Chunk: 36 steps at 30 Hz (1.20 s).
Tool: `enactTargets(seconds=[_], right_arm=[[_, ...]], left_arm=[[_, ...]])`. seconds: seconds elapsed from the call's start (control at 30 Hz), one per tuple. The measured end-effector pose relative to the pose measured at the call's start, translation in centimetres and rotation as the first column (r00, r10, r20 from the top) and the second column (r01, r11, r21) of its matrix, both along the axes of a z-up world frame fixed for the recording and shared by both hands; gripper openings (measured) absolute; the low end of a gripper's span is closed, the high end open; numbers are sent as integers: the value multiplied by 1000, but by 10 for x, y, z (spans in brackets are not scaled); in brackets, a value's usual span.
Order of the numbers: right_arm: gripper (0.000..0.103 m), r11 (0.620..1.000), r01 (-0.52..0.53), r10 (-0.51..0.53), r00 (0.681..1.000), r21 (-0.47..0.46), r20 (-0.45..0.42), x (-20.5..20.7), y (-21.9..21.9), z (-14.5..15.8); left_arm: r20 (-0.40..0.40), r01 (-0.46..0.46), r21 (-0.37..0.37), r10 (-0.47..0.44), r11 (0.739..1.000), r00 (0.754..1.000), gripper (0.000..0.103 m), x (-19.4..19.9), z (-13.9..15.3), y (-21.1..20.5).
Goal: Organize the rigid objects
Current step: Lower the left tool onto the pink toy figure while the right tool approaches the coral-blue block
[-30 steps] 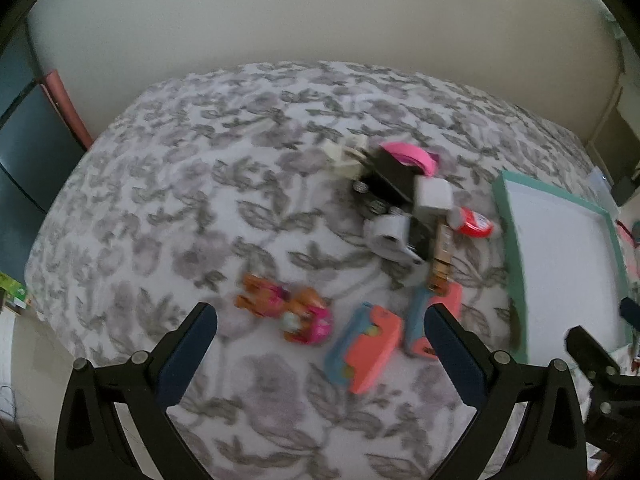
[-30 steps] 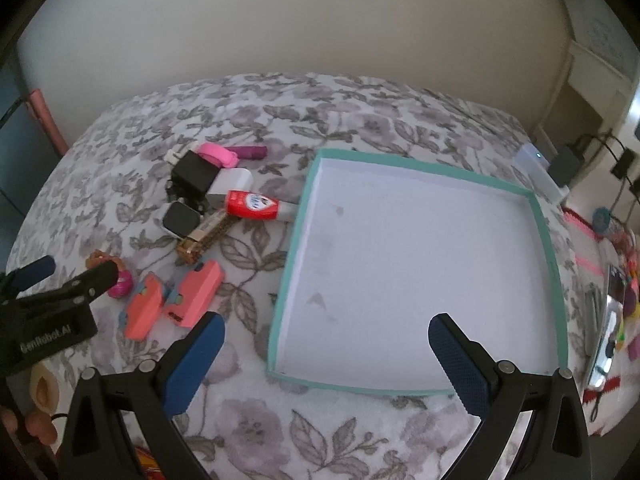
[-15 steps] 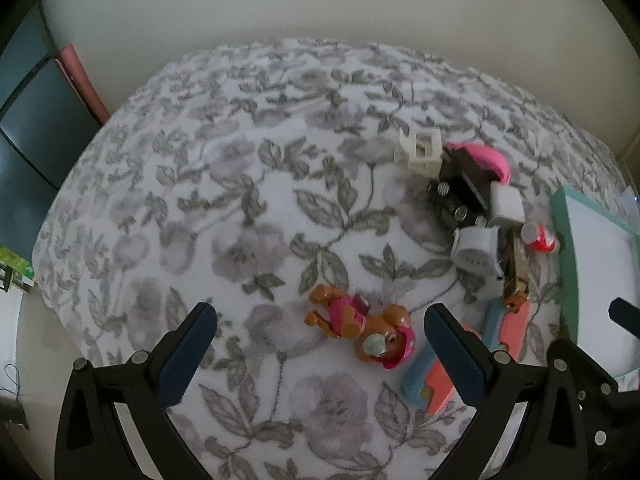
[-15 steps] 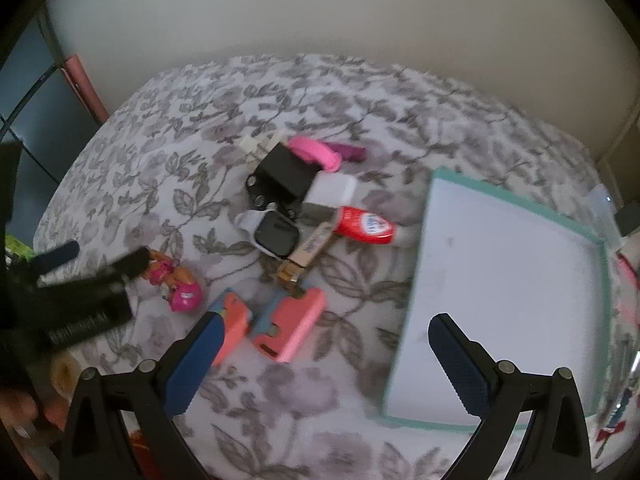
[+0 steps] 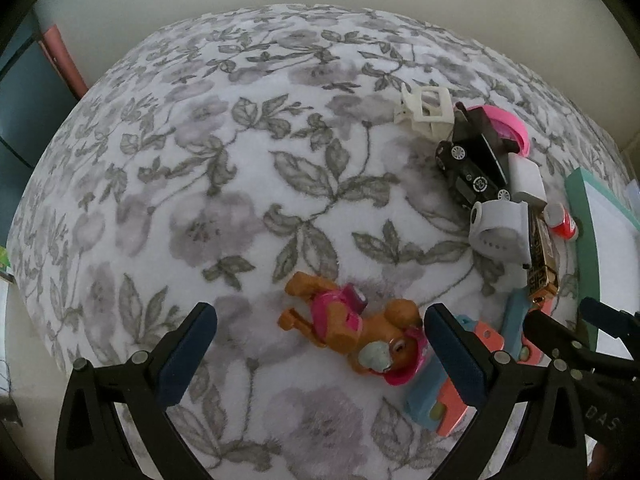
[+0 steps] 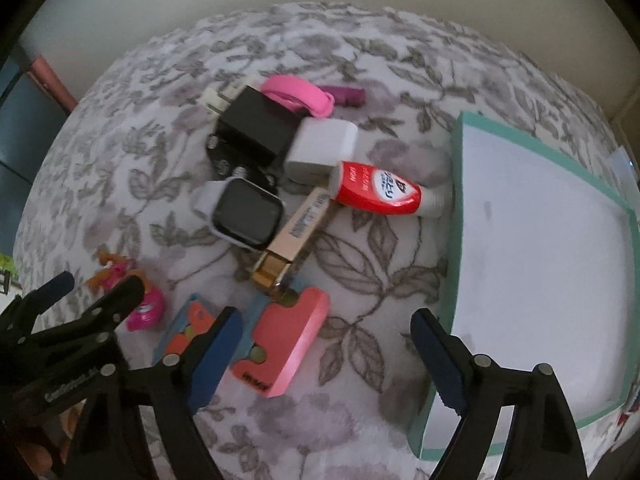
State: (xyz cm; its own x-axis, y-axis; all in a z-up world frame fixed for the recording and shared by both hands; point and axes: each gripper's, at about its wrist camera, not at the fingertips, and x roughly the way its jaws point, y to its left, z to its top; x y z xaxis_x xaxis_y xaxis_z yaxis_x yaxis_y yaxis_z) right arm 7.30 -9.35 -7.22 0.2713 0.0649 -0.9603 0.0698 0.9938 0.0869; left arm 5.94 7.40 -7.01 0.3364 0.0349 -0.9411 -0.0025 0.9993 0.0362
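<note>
A pile of small rigid objects lies on a floral blanket [image 5: 224, 208]. An orange and pink toy dog [image 5: 352, 330] lies just ahead of my left gripper [image 5: 320, 344], which is open and empty. My right gripper [image 6: 326, 344] is open and empty above a coral pink case [image 6: 286, 338]. A second coral and blue case [image 6: 186, 330] lies at its left finger. Beyond are a grey smartwatch [image 6: 244, 210], a gold tube [image 6: 294, 236], a red bottle [image 6: 378, 194], a white block [image 6: 320, 148], a black toy car [image 5: 472, 168] and a pink band [image 6: 298, 96].
A shallow tray with a teal rim [image 6: 452, 240] and white floor stands at the right of the pile. A white clip [image 5: 426, 114] and a purple tube [image 6: 346, 96] lie at the far end. A wall runs behind; a dark cabinet [image 5: 20, 104] stands at the left.
Both grippers have come lower and closer to the objects. The left now has the toy dog between its fingers' line; the right swung left from the tray to the coral case.
</note>
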Motion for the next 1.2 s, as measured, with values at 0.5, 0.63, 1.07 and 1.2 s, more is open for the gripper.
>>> enactTargets(seconds=[0.5, 0.63, 1.07, 1.2], right_arm=[[85, 999, -35, 34, 999, -12, -29, 22, 19, -23], [84, 999, -42, 43, 998, 2, -46, 20, 19, -24], [75, 999, -45, 43, 997, -21, -61, 22, 3, -30], [75, 993, -81, 77, 996, -89, -51, 37, 17, -35]], left_arm=[[-27, -45, 5, 45, 999, 999, 102, 16, -12, 13], [-32, -39, 8, 39, 999, 999, 102, 11, -16, 19], [-60, -46, -49, 43, 998, 997, 74, 11, -30, 45], [-45, -14, -24, 13, 1000, 999, 68, 13, -32, 33]])
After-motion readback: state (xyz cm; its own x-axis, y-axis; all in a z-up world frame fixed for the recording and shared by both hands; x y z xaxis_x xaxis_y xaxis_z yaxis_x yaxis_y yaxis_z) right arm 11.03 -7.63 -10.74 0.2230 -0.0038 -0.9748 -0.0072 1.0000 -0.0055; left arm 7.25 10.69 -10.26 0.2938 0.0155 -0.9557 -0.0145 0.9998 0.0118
